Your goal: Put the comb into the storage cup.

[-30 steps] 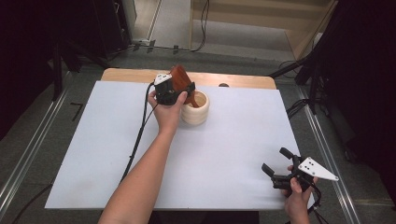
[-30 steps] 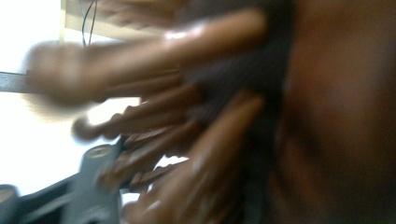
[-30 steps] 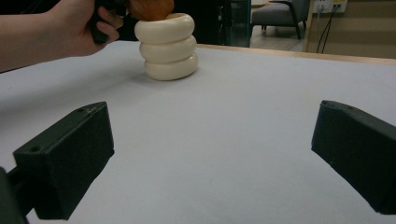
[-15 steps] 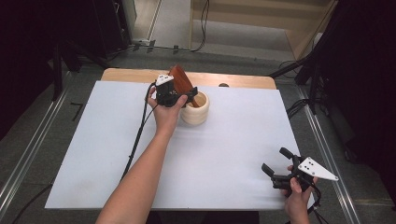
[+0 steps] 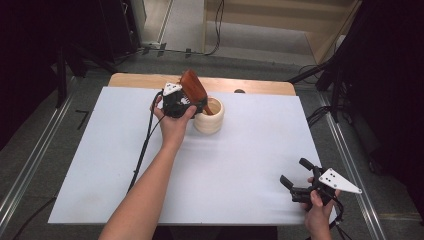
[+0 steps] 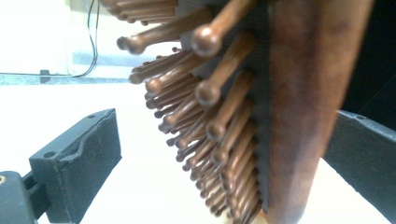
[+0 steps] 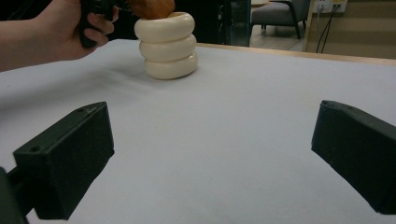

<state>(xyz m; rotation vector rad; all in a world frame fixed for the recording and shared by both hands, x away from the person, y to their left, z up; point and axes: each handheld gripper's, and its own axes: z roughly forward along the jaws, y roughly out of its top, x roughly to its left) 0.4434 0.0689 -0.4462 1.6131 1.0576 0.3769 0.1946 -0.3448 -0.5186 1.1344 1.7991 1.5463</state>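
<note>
Placing of a wooden hairbrush point(image 5: 192, 87) in a cream ringed cup point(image 5: 210, 120) at the far middle of the white worktop point(image 5: 250, 165). Brush held head up, handle end down inside the mouth of the cup, head leaning to the far left above the rim. Left gripper point(image 5: 187, 100) close against the left side of the cup, wrapped by the hand.

Compared with a second ago: hand and brush lowered slightly and drawn a little nearer, so that the handle sits deeper in the cup. Cup itself unmoved.

In the left gripper view: jaws parted around the brush head, the wooden back lying against one jaw, the bristle tips standing clear of the other with bright worktop visible in the gap. Judged therefore as released, or at most steadying the brush on one side, not clenched on it.

Right gripper point(image 5: 294, 171) at the near right corner of the worktop, well apart from the cup, unchanged in place over the same second; jaws spread wide and holding nothing.

Meaning for the work in hand: brush judged to be delivered, its weight now on the cup. Remaining step likely a clean withdrawal to the left, without catching the bristles or tipping the cup.
</note>
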